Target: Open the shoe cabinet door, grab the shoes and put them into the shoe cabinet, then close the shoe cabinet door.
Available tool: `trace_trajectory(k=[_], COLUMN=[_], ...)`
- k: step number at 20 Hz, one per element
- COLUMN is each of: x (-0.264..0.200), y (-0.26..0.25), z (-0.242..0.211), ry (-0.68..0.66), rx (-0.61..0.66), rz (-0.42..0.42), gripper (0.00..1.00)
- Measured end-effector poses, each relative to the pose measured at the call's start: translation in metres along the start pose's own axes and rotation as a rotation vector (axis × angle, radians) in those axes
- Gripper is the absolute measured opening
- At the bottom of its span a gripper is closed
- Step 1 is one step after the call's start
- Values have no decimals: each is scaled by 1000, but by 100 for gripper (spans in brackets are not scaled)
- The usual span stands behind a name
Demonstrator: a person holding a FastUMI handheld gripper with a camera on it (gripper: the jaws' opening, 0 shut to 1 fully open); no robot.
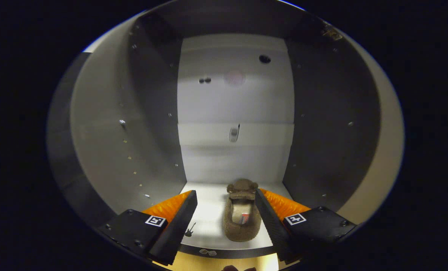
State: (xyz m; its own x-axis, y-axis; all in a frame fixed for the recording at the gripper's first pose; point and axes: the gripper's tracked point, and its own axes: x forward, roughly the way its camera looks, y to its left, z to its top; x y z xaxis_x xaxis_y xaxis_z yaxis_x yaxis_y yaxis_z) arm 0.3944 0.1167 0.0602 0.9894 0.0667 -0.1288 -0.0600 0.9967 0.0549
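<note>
slipper in cabinet | between parted tool fingers

No readable text or nos. anywhere I can see. My gripper has square black-and-white coded markers, one per finger – patterns, not letters. The fuzzy brown slipper between my spread fingers has a small label inside, too small to tell. Small sticker on white cabinet's floor edge: illegible.

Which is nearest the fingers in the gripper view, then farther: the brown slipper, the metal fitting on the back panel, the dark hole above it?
1. Brown slipper: between the open fingers, beside the right one.
2. Metal fitting: mid back panel.
3. Dark hole: high on the back panel.
</note>
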Motion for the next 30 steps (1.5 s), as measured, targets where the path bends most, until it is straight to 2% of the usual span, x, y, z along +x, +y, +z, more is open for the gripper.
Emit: trace_trajectory(k=[4, 9, 11, 16, 24, 27, 30], x=[-82, -189, -228, -326, -408, -421, -427], y=[-1, -14, -21, -42, -108, -155, -203], z=[37, 48, 53, 63, 50, 37, 30], ry=[-163, -286, -316, -357, -309, -275, -261], rx=[30, 8, -13, 25, 37, 15, 47], rz=[-25, -41, -34, -1, -24, -86, -164], gripper=[98, 98, 98, 97, 98, 97, 97])
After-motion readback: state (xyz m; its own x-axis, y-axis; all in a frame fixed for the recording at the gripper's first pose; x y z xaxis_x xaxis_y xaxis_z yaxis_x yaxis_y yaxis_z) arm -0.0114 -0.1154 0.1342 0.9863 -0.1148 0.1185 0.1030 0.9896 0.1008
